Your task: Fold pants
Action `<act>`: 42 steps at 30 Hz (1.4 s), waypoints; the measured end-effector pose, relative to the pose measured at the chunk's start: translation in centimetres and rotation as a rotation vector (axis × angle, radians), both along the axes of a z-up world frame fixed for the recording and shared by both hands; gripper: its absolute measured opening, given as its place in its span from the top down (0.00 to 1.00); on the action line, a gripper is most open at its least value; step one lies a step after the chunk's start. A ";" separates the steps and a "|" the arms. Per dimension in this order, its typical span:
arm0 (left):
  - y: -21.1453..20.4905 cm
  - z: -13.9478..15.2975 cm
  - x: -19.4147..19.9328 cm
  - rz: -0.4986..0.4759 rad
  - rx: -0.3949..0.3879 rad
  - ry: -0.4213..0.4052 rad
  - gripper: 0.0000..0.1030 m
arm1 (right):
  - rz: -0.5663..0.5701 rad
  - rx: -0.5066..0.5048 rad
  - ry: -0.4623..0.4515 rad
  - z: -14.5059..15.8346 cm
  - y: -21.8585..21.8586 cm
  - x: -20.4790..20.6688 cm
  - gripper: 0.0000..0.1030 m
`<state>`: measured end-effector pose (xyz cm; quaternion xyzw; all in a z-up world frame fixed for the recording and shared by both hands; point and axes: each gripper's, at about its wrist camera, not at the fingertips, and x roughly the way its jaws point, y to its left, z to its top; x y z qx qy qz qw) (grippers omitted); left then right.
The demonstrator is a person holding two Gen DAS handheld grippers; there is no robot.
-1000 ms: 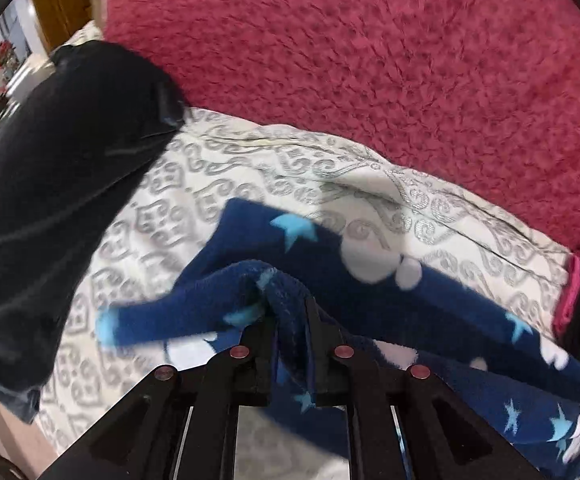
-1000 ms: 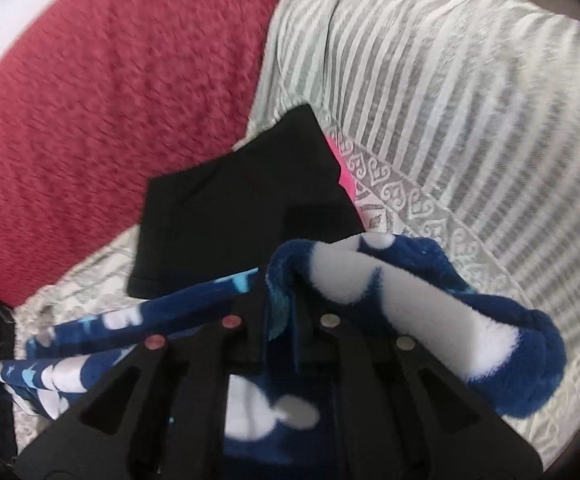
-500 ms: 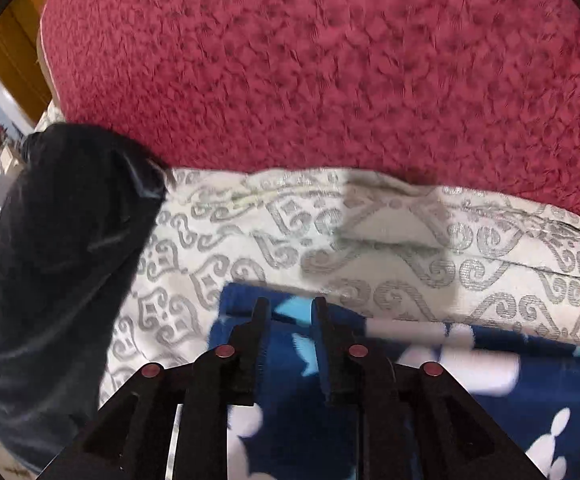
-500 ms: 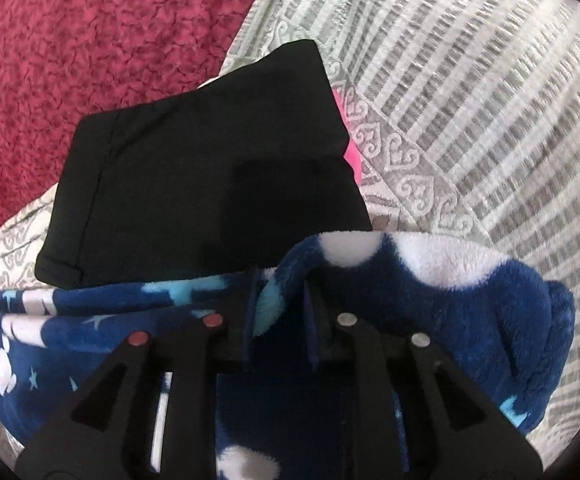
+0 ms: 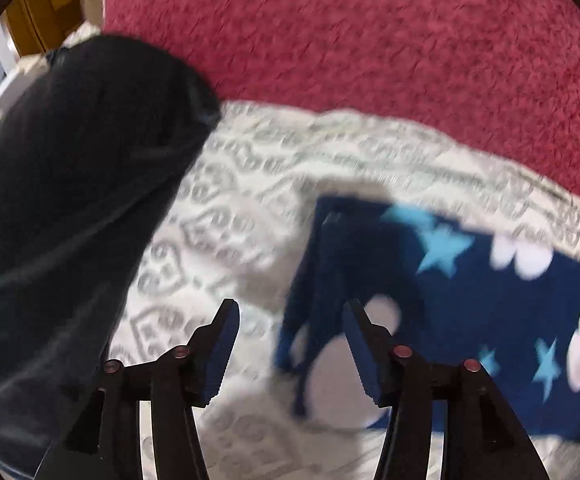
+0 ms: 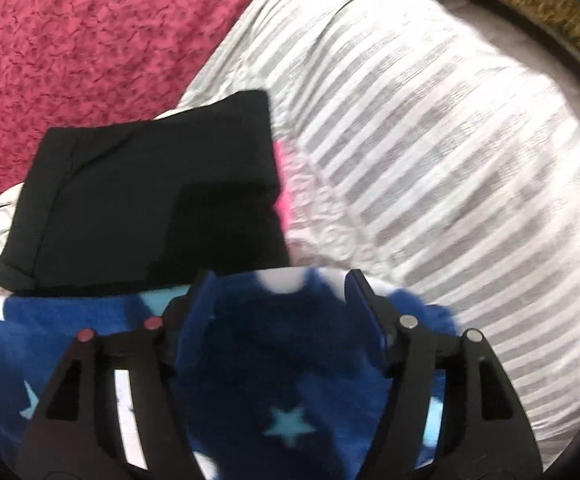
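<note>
Navy fleece pants (image 5: 490, 280), printed with light-blue stars and white mouse heads, lie flat on the patterned bedsheet (image 5: 250, 200). Left gripper (image 5: 290, 316) and right gripper (image 6: 278, 280), jaws just opened, press nothing.

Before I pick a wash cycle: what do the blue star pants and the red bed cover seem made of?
Blue star pants: probably plush fleece, matte, with a fuzzy nap and soft thick edges. Red bed cover: looks like textured chenille or sherpa-type pile, its surface nubbly and crinkled; blur leaves the fibre unclear.
</note>
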<state>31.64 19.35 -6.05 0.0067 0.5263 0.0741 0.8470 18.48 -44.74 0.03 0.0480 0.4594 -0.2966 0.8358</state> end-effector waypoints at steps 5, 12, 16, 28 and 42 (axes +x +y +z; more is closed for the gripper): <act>1.5 -1.7 -2.9 -0.007 -0.064 -0.027 0.47 | 0.155 0.020 -0.075 3.5 5.0 -0.9 0.35; 0.2 -3.0 -5.9 -0.060 -0.118 -0.076 0.47 | 0.798 -0.078 0.000 4.4 25.8 2.4 0.34; 0.5 -3.8 -6.3 -0.080 -0.208 -0.095 0.47 | 1.105 -0.051 0.018 3.2 37.3 4.7 0.34; 3.9 -6.5 -4.6 -0.145 -0.453 -0.086 0.49 | 1.605 0.016 0.114 -2.0 59.4 15.0 0.35; 3.5 -6.7 -3.7 -0.195 -0.505 -0.077 0.88 | 1.604 0.258 0.400 -7.7 61.9 20.0 0.92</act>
